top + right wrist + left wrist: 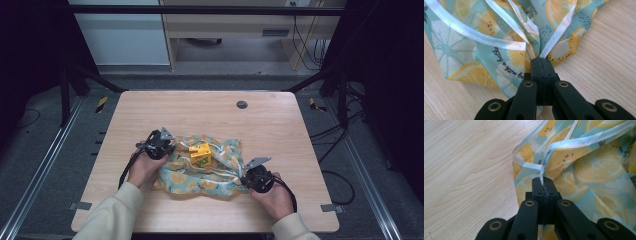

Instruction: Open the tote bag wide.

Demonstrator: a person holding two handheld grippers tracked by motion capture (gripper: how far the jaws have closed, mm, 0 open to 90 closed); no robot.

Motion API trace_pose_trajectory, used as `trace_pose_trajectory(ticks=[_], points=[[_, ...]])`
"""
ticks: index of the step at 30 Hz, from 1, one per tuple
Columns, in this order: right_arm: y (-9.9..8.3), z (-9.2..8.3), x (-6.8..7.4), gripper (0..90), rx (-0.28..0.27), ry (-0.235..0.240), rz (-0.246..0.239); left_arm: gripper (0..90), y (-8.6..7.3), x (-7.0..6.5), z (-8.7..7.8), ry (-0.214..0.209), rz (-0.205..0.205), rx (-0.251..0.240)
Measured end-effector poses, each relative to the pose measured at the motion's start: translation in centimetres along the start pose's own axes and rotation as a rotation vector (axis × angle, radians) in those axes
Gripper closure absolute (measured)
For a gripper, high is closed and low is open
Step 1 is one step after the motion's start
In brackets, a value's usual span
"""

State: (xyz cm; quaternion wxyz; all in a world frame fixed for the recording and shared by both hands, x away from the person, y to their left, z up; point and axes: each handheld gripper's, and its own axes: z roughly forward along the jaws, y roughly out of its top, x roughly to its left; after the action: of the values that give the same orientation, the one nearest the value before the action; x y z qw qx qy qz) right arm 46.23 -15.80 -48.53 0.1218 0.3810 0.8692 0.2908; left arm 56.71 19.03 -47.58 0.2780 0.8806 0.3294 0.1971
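Left gripper (pixel 543 185): the fingers (pixel 537 186) are clenched on the white-trimmed edge of the cloth (pixel 596 170), which runs up out of the seam between them in the left gripper view. Right gripper (pixel 543 65): the fingers (pixel 536 66) are likewise clenched, pinching a gathered fold where several white hems meet, as seen in the right gripper view.

In the high view, the left gripper (pixel 159 144) sits at the cloth's left edge, left of frame centre; the right gripper (pixel 257 177) sits at the cloth's lower right corner. A hand backs each gripper, with forearms in pale sleeves entering from the bottom of the frame.

The cloth (pixel 200 177), teal with a yellow lemon print, lies rumpled on the desk (pixel 280 125), in the middle of the frame and toward its lower half. A small yellow box (pixel 201 154) rests on top of the cloth, near its centre, between the two grippers and apart from both.

Task progress, as judged from the layout: both grips on opposite sides of the cloth are established, and the box is in place on the fabric. The cloth is neither stretched flat nor drawn over the box; its edges remain bunched and low on the desk. Whether the work is wrapping or unwrapping cannot be determined. In either case the main handling of the cloth around the box remains to be done.
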Motion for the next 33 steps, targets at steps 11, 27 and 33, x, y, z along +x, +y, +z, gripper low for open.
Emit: trace_pose_trajectory(ticks=[11,27,33], points=[[0.0,0.1,0.1,90.0,0.007,-0.002,0.003,90.0,-0.7,0.0,0.2,0.001,-0.017,0.005],[-0.1,0.1,-0.1,90.0,-0.003,0.0,0.014,90.0,-1.2,-0.1,0.1,0.025,0.005,0.02],[-0.2,0.1,-0.2,90.0,-0.013,-0.004,0.029,89.6,-1.3,-0.3,-0.1,0.033,0.013,0.022]])
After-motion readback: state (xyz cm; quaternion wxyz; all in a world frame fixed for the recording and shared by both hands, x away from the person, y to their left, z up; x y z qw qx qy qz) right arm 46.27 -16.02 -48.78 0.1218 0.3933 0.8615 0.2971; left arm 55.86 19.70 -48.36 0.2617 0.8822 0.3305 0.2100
